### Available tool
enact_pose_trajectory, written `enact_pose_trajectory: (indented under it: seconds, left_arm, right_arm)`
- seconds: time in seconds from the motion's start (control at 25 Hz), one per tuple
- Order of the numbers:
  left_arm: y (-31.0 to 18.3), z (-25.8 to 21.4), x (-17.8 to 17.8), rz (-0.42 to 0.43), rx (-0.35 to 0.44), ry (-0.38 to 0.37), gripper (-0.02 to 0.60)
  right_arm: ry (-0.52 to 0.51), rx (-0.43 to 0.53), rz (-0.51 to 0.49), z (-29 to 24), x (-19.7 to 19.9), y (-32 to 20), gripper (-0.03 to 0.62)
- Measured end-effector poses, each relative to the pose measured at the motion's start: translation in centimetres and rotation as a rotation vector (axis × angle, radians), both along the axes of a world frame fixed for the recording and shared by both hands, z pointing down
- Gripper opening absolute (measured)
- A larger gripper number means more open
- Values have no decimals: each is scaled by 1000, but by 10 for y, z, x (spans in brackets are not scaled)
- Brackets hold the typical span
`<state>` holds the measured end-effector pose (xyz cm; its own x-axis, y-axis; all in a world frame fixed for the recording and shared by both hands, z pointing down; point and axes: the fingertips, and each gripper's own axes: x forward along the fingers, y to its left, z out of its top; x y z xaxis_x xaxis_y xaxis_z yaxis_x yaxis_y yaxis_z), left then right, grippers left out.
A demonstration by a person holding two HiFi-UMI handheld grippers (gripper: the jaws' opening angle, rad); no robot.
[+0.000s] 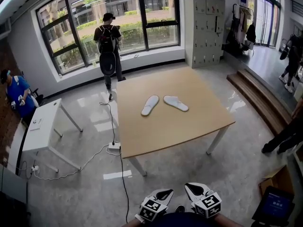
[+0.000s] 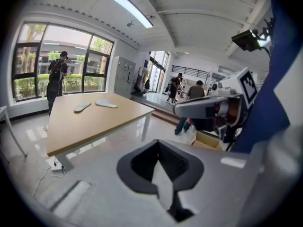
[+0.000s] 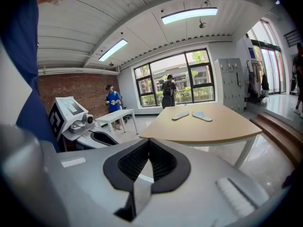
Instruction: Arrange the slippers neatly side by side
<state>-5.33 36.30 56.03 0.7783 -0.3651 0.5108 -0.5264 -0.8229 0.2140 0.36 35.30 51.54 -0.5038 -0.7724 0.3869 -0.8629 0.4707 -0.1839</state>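
Well ahead of my jaws, the left slipper (image 1: 150, 105) and right slipper (image 1: 175, 103) lie on the worktop (image 1: 165, 136), far ends close, near ends splayed apart. I hold my left gripper (image 1: 163, 194) and right gripper (image 1: 195, 189) side by side near my body, tilted slightly down, both jaws closed on nothing.

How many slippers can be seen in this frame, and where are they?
2. Both lie on the wooden table, apart from each other: the left slipper and the right slipper, splayed in a V with their far ends closest. No others show; none seems hidden.
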Motion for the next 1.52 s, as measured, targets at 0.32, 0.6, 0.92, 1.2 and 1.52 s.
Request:
enact_pose_trajectory:
  seconds: [0.32,0.6,0.92,1.2,1.52]
  left_arm:
    - [-43,2,23,-61,-5,-7,3]
    - [-94,14,41,1,-50,5,3]
    - [-167,9,47,97,-44,31,3]
    - [-217,18,30,123,-78,54,4]
    - [-257,29,1,130,-124,79,3]
  right_arm:
    - [-24,-6,-6,7,28,-36,11]
    - [-15,-24,78,14,49,-83,11]
    - [31,-25,168,9,50,-148,11]
    - [60,-50,192,15,32,-198,11]
    - [96,-83,166,19,-2,-244,11]
